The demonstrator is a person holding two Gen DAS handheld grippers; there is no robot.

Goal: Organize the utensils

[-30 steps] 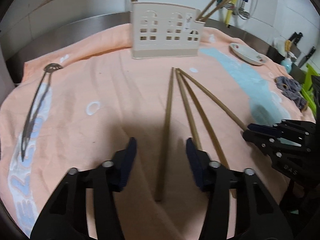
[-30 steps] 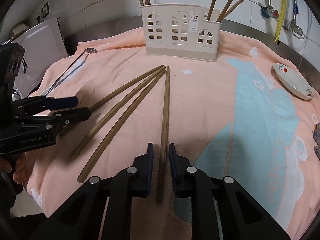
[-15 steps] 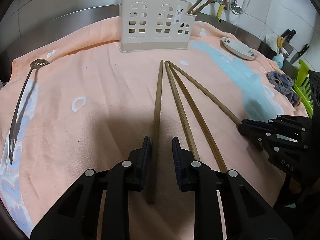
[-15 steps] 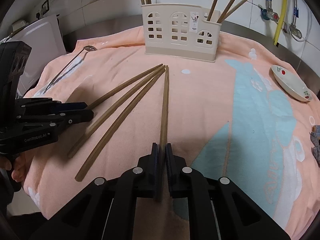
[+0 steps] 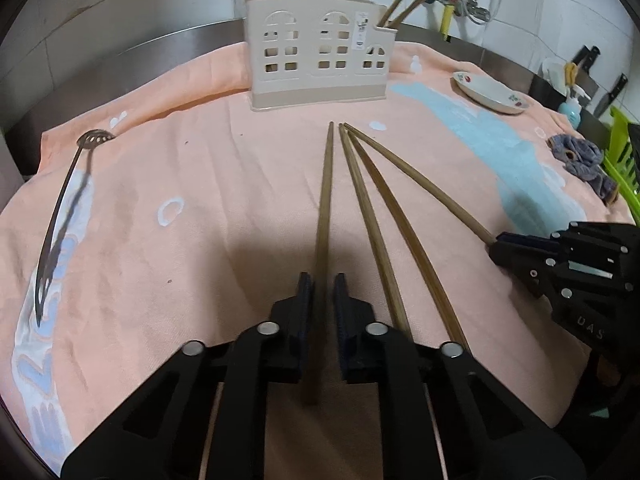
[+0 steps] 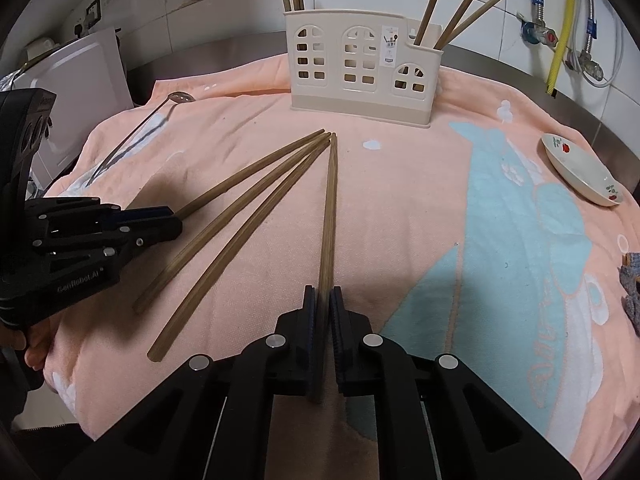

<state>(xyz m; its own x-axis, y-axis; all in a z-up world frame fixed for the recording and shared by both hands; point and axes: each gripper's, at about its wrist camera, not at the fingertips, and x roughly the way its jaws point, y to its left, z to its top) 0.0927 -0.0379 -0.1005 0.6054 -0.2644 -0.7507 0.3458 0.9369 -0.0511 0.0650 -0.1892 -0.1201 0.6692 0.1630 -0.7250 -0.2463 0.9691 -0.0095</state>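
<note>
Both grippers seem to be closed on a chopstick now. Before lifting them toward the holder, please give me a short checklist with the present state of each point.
1. Left gripper shut on the leftmost brown wooden chopstick: ok; its jaws have just been closing.
2. Right gripper shut on the rightmost brown wooden chopstick: ok.
3. Each grip near the thick end: ok.
4. Two middle chopsticks lying free on the peach towel: ok.
5. Beige plastic utensil holder upright: ok.
6. Free room in its compartments: cannot tell.
</note>
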